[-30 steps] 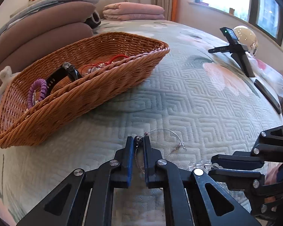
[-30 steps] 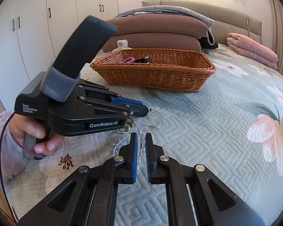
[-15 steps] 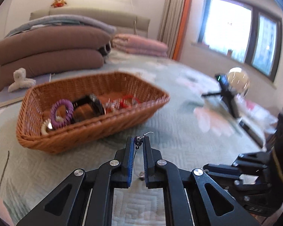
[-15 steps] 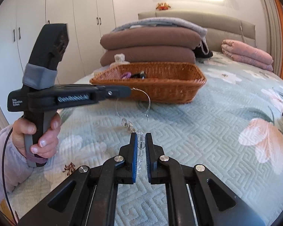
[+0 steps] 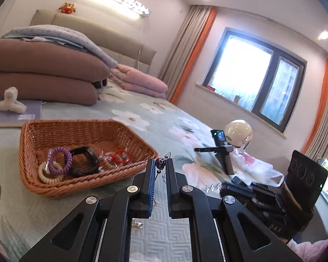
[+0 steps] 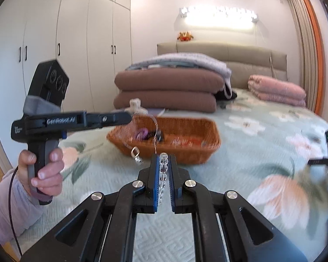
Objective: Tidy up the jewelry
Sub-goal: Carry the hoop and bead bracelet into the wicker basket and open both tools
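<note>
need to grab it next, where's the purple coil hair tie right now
In the left wrist view, the purple coil hair tie lies inside the wicker basket, left end, between a cream coil tie and a black watch.

Bed [image 5: 155,118] with quilted floral cover, several things lying on it.

We see a wicker basket [image 5: 54,187] on the cover towards the head end, and behind it two stacked brown cushions [image 5: 43,76] with a grey-blue blanket [image 5: 61,36] on top. We note a folded pink quilt [image 5: 140,83] to their right by the headboard, a white fluffy toy [image 5: 9,103] on a lavender sheet [image 5: 32,111] to the left. Near the window side we mark a small black tripod device [image 5: 220,150], a cream helmet [image 5: 239,133] just behind it and a clear plastic bag [image 5: 258,168] beside them.
</note>
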A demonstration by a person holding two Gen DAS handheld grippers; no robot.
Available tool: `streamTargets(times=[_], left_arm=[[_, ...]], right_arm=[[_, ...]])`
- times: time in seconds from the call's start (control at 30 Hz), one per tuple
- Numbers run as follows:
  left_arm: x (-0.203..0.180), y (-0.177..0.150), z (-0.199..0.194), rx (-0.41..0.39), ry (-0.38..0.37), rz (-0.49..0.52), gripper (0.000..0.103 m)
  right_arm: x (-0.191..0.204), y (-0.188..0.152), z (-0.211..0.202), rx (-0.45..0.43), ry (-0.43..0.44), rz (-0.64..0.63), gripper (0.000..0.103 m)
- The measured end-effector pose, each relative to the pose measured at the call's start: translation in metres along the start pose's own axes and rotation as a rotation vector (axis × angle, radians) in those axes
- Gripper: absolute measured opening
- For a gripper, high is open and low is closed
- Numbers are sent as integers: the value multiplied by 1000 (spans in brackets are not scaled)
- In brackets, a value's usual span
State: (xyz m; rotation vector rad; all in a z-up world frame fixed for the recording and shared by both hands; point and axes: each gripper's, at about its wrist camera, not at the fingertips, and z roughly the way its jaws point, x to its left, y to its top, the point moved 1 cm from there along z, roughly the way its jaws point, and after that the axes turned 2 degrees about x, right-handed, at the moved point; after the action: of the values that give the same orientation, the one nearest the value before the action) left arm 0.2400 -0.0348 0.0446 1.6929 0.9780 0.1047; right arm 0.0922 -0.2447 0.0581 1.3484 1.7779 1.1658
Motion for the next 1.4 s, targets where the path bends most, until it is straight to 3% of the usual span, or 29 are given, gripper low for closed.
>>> streamTargets(times=[0.27,0.4,0.47,0.57,0.77,0.93,1.0,1.07,1.17,1.3,1.4], left_arm=[[23,-35,56,316,153,-26,9],[28,-42,58,377,209,-21,9],[29,-44,54,377,198,-26,9],[29,-39,42,349,167,-41,9],[9,2,14,228,109,6,9],[20,48,3,76,160,7,9],[29,59,4,-32,223,47,9],[47,63,12,-98,228,27,9],[77,63,32,-92,246,-42,9],[104,55,49,-55,290,-86,9],[121,47,49,-53,283,-131,9]], right_arm=[[-12,1,9,12,2,42,10],[-16,-9,17,34,8,59,10],[-18,-11,19,37,8,64,10],[-18,-10,21,33,12,61,10],[-9,15,23,14,10,-5,10],[-3,52,50,-20,-4,-66,10],[-5,68,70,-35,3,-61,10],[-10,78,91,-43,34,-49,10],[-14,86,129,-17,44,-45,10],[-23,83,186,81,57,-13,10],[-28,76,212,145,53,6,10]])
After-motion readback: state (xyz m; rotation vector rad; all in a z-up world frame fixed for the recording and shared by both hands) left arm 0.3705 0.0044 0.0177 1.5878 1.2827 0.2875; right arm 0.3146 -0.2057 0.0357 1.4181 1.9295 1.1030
